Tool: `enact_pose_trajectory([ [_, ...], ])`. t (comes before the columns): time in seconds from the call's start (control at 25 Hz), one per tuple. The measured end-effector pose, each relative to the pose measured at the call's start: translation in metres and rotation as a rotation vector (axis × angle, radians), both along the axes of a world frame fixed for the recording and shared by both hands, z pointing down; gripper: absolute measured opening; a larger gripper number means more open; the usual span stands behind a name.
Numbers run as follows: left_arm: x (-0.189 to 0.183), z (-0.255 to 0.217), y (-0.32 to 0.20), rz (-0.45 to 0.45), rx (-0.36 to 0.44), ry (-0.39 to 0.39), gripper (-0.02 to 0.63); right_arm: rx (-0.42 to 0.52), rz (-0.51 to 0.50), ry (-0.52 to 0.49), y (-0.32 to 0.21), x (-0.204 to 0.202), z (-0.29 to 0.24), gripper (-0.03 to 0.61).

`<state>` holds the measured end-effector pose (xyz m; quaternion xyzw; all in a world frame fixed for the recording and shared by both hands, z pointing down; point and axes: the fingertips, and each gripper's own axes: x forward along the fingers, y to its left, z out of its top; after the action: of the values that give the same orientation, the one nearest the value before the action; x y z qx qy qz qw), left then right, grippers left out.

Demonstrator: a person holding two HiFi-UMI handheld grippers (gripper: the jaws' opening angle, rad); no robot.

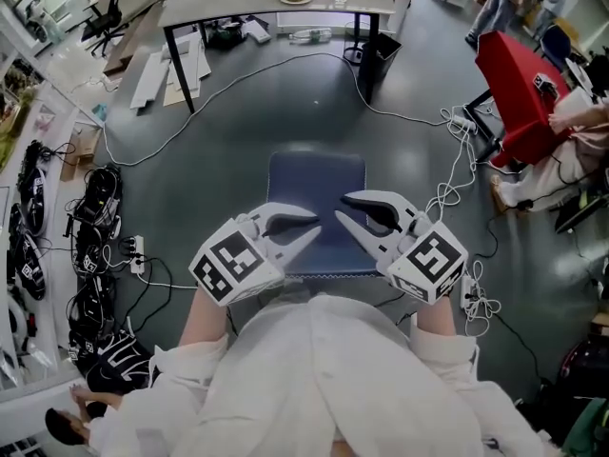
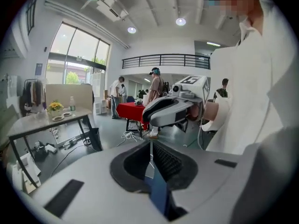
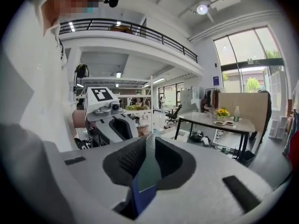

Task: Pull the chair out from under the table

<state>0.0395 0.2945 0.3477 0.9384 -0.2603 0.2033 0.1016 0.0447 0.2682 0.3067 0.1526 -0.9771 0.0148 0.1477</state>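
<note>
Floor space lies wide between the far table (image 1: 228, 3) and the blue chair (image 1: 317, 193). The chair stands in the middle, well apart from the table and right in front of the person, so it looks pulled out already. Only its flat seat shows; I cannot see its back or legs. I think it is stiff and not too heavy, and it should slide on the smooth floor. The near edge of the seat looks like the best place to grab, one side each.

The left gripper (image 1: 319, 227) and right gripper (image 1: 340, 208) hang over that near edge. The left fingers (image 1: 285, 222) are pressed together. The right fingers (image 1: 376, 201) are almost together too. Neither holds anything.
</note>
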Motion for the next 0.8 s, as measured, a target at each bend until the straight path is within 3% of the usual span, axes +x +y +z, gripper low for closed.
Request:
enact_pose_trajectory([
  [0.12, 0.001, -0.024, -0.008, -0.043, 0.036, 0.102, 0.025, 0.031, 0.024, -0.073, -0.003, -0.003, -0.023, 0.014],
  [0.36, -0.009, -0.046, -0.03, -0.261, 0.107, 0.209, 0.021, 0.034, 0.082, -0.17, -0.009, -0.004, -0.042, 0.003],
  [0.52, -0.004, -0.05, -0.03, -0.266, 0.096, 0.286, 0.02, 0.059, 0.124, -0.23, -0.011, -0.001, -0.049, 0.003],
  [0.68, -0.002, -0.048, -0.03, -0.28, 0.112, 0.273, 0.017, 0.08, 0.175, -0.297, -0.008, 0.005, -0.05, 0.003],
  [0.8, -0.004, -0.049, -0.033, -0.294, 0.11, 0.295, 0.017, 0.056, 0.176, -0.291, -0.008, 0.004, -0.043, 0.003],
])
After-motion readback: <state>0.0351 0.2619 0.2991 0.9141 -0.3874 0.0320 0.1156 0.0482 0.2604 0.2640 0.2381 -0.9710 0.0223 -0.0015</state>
